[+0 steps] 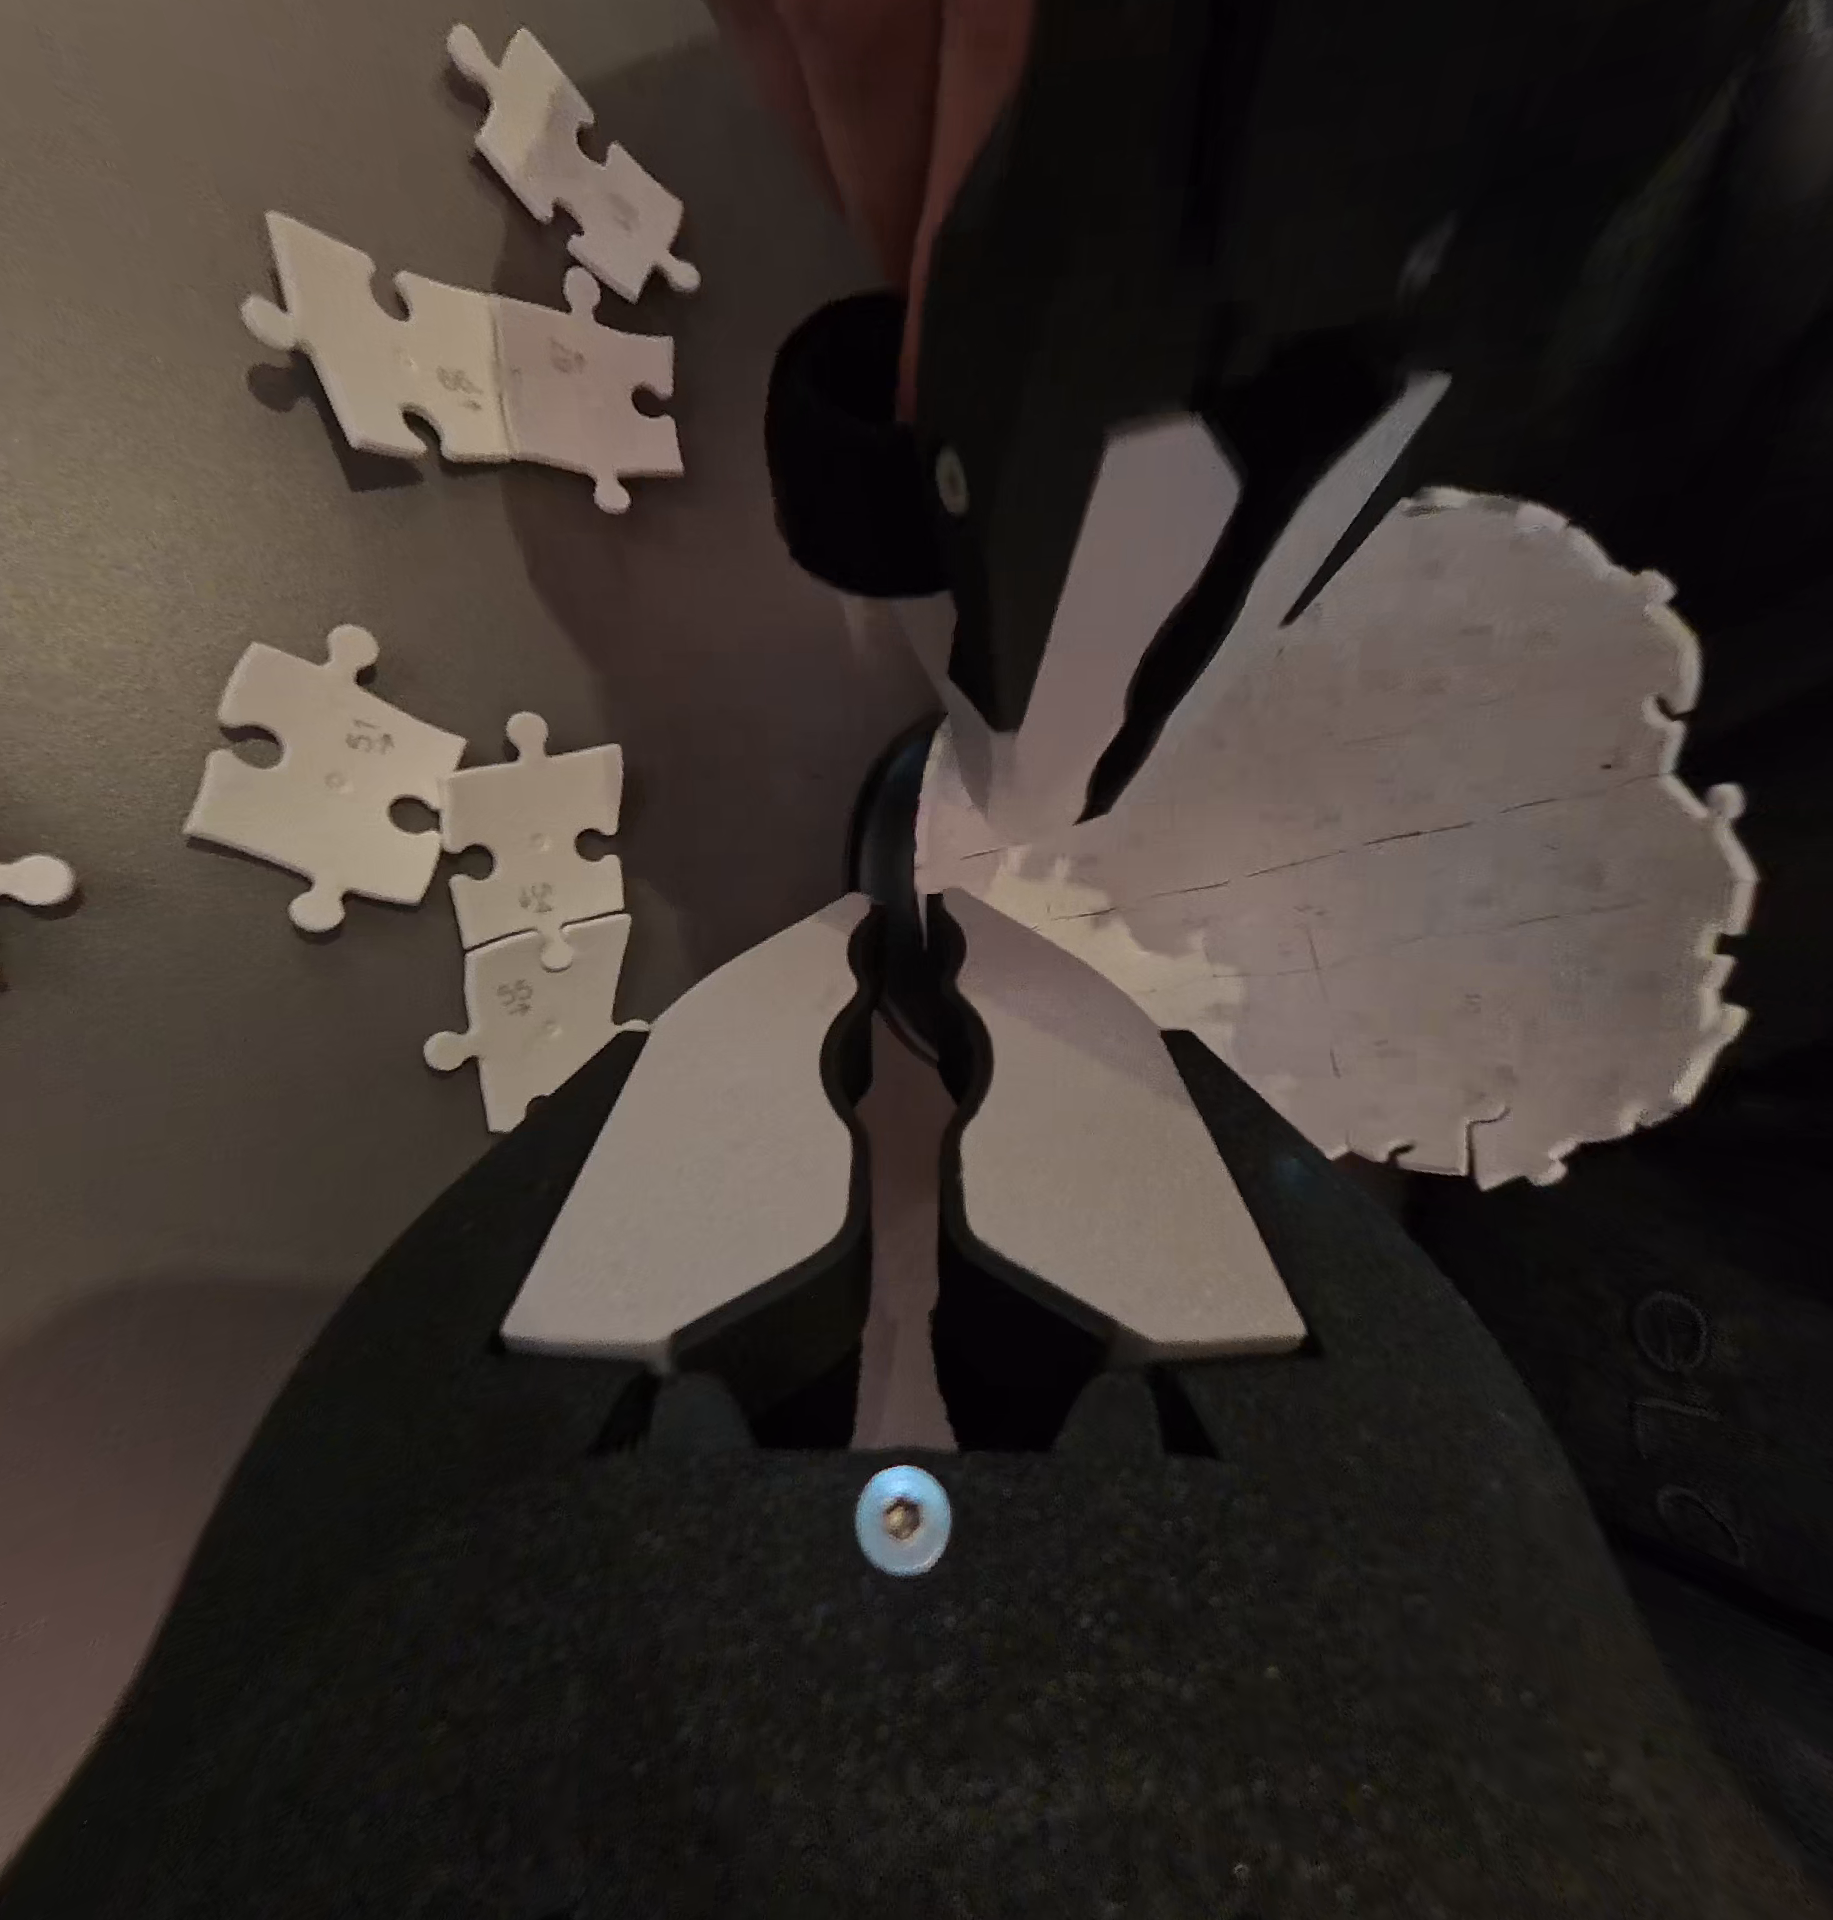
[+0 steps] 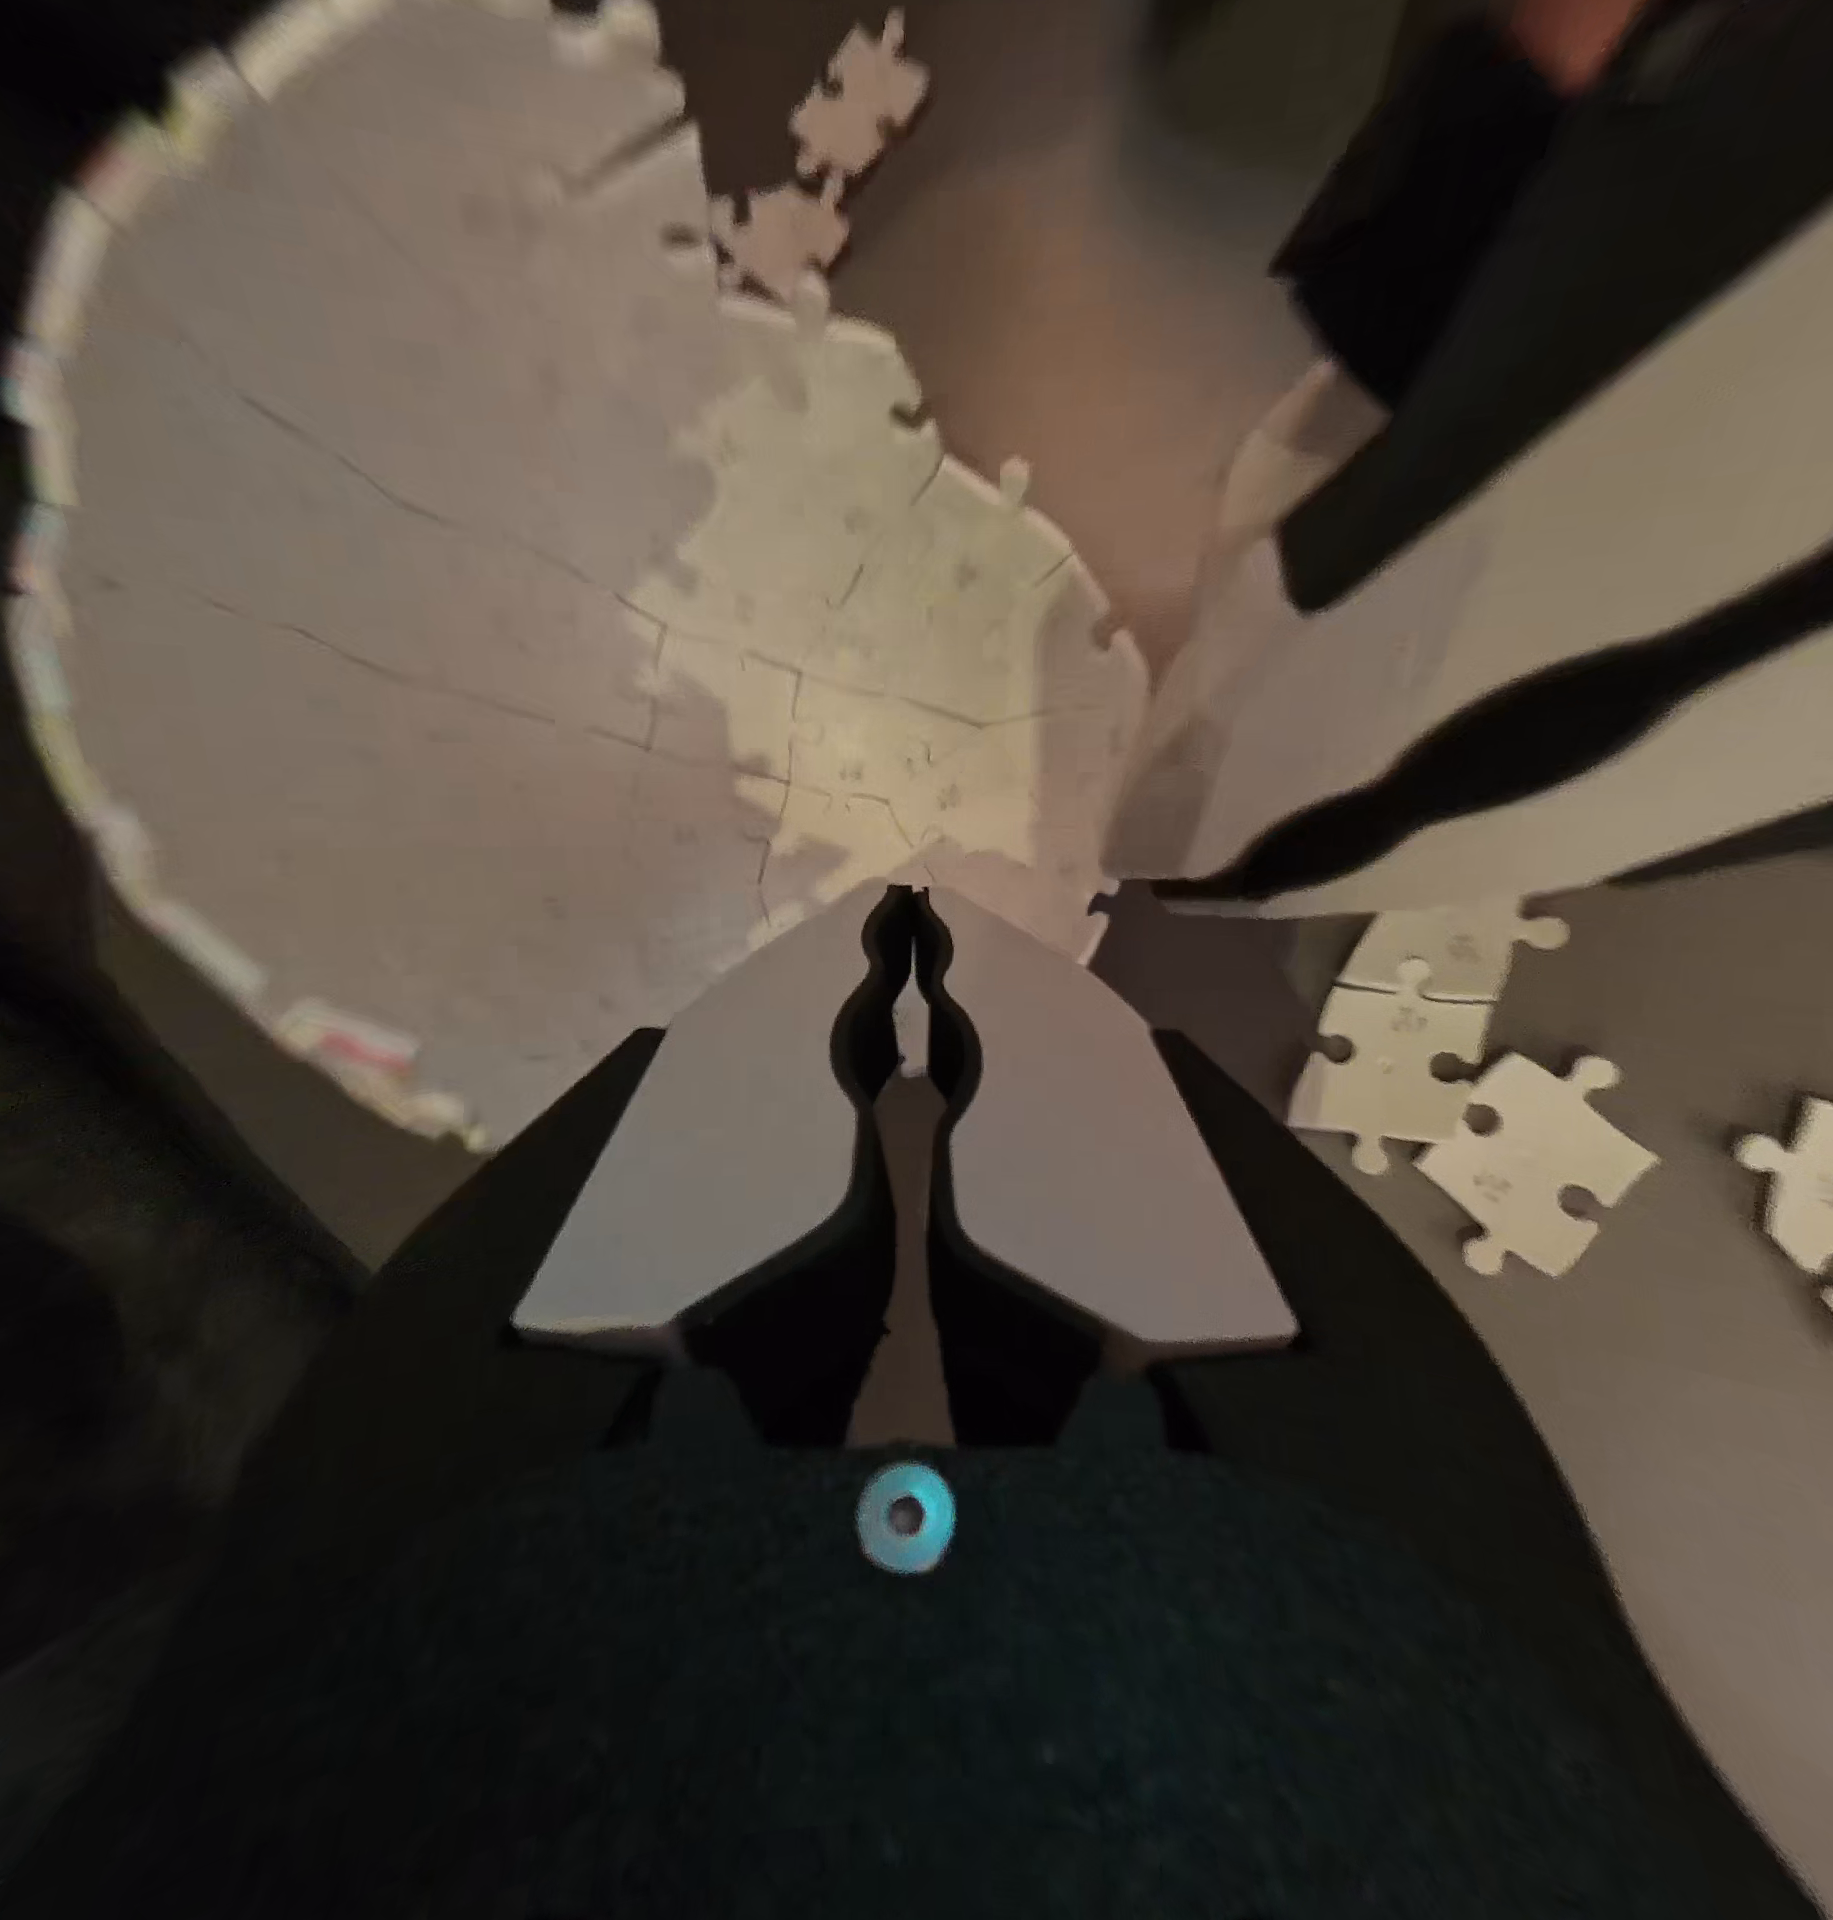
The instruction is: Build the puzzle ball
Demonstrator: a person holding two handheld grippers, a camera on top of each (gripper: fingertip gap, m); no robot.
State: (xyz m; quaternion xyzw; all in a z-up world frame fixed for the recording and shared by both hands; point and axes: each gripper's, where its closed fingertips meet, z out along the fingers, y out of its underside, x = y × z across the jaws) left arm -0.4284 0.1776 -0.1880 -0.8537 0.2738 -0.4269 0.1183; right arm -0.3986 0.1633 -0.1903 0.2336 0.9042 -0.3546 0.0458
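The half-built puzzle ball point(image 1: 1411, 883) is a white bowl-shaped shell with a jagged rim, and I see its inside. It also fills the upper left of the right wrist view point(image 2: 372, 571). My left gripper point(image 1: 910, 920) is shut on the shell's rim at its left edge. My right gripper point(image 2: 907, 899) is shut on the same stretch of rim. In the left wrist view the right gripper point(image 1: 1005, 800) comes down from above, tips close to the left one's. In the right wrist view the left gripper point(image 2: 1161, 883) comes in from the right. Both views are blurred.
Loose white pieces lie on the grey table point(image 1: 112, 520): a joined pair point(image 1: 476, 374), a single piece point(image 1: 330, 779), another joined pair point(image 1: 538, 914). More pieces lie at the right point(image 2: 1535, 1164) and behind the shell point(image 2: 860, 104). A hand point(image 1: 891, 125) is at top. The tips of both grippers are at nearly the same place.
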